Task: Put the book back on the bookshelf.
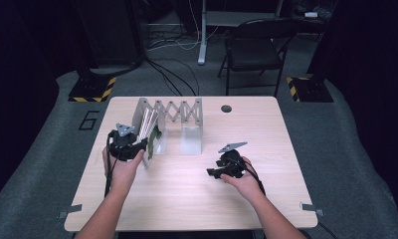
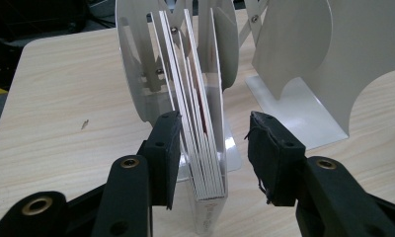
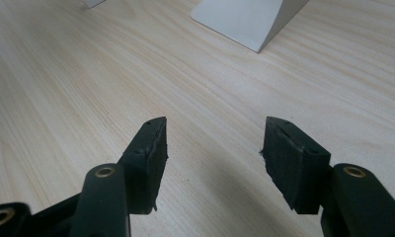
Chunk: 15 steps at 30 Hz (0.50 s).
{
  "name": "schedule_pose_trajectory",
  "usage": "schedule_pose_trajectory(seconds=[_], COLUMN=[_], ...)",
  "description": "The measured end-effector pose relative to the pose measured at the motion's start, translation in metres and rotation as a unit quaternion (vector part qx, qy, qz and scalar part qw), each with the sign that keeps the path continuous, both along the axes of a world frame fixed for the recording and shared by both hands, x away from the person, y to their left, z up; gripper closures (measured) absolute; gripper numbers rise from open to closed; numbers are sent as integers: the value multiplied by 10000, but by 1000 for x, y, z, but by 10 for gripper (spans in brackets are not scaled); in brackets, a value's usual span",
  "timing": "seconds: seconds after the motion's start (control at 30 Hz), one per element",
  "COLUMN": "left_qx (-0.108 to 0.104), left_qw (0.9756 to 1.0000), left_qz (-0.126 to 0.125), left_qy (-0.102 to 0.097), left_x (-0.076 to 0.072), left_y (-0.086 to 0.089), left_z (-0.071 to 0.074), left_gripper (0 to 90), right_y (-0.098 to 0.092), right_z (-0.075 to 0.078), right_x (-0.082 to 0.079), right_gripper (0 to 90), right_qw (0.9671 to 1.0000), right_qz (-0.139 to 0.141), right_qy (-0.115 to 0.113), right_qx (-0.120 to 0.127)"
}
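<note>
Left gripper point(image 2: 214, 148) jaws are parted around a thin book point(image 2: 200, 143) leaning in the rack point(image 2: 294, 64). Right gripper point(image 3: 214, 158) is held open, empty, above the desk point(image 3: 87, 74).

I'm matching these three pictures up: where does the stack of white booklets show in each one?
High view: booklets left of centre, in the metal rack, beside the left gripper.
Left gripper view: booklets in the centre, between its open jaws.
Right gripper view: not in it.
Shared landmark: the rack's white base plate.
</note>
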<state>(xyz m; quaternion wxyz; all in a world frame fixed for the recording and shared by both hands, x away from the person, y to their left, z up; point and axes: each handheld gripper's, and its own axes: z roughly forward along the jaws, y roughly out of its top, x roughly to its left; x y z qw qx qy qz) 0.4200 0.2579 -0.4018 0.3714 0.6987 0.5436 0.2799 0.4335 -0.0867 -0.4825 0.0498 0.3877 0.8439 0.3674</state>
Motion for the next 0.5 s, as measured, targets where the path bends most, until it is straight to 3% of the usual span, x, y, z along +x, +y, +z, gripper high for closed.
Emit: schedule_pose_trajectory(seconds=[0.5], left_qx=[-17], left_qw=[9997], left_qz=[-203], left_qy=[152], left_x=[-6], left_y=[1], left_z=[7], left_gripper=[562], right_y=[1], right_z=[0], right_x=[1], right_gripper=[423], right_qw=[10000], right_qz=[-9], right_qy=[21], right_qx=[-47])
